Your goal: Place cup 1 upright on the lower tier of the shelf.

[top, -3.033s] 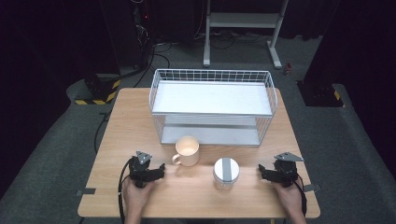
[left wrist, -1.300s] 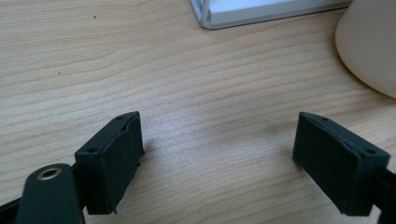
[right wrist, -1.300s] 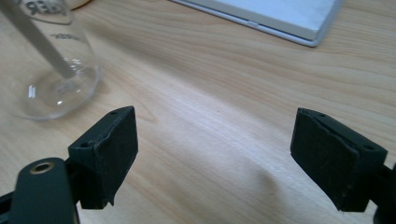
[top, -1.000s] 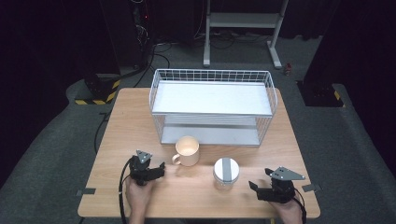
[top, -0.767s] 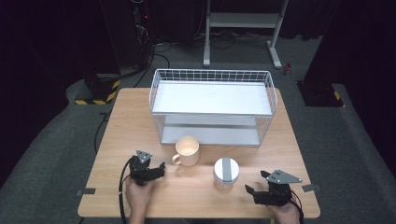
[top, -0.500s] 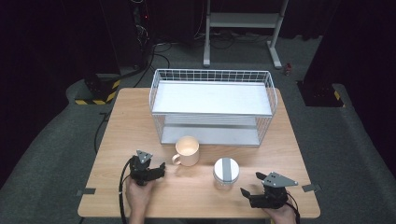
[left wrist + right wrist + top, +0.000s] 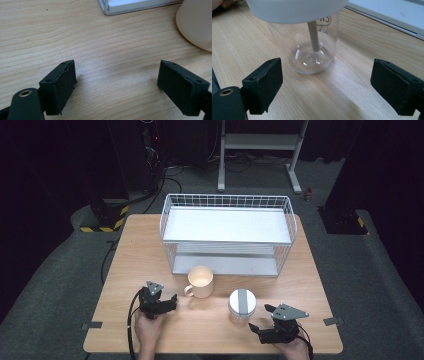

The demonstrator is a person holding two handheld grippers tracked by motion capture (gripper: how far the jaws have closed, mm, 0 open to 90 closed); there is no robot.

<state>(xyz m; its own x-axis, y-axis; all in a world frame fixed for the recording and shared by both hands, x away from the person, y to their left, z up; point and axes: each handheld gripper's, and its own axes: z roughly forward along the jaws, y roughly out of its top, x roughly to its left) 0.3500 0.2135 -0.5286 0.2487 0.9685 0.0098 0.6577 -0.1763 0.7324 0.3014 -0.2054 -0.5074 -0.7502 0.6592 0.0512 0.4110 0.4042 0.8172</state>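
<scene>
From the high view we see the right hand-held gripper (image 7: pixel 261 326) low at the desk's (image 7: pixel 135 250) near edge, its jaws spread and aimed at the clear lidded cup (image 7: pixel 242 304), which stands near it in front of the wire rack (image 7: pixel 227 232). These jaws have just been opening, with nothing between them. The left hand-held gripper (image 7: pixel 170 301) sits just beside the beige mug (image 7: pixel 200 281), open and empty.

In the left gripper view we find bare wood between the wide pads, with the mug's wall (image 7: pixel 196 22) at the upper right, apart from them.

The right gripper view gives us what the high view cannot: the cup (image 7: pixel 312 45) is transparent and light-looking, with a stick standing inside and a broad white lid overhanging. We judge the risks to be these: a pad nudging the cup before both sides close could tip or slide it, and a grip too high could catch the lid rather than the wall.
</scene>
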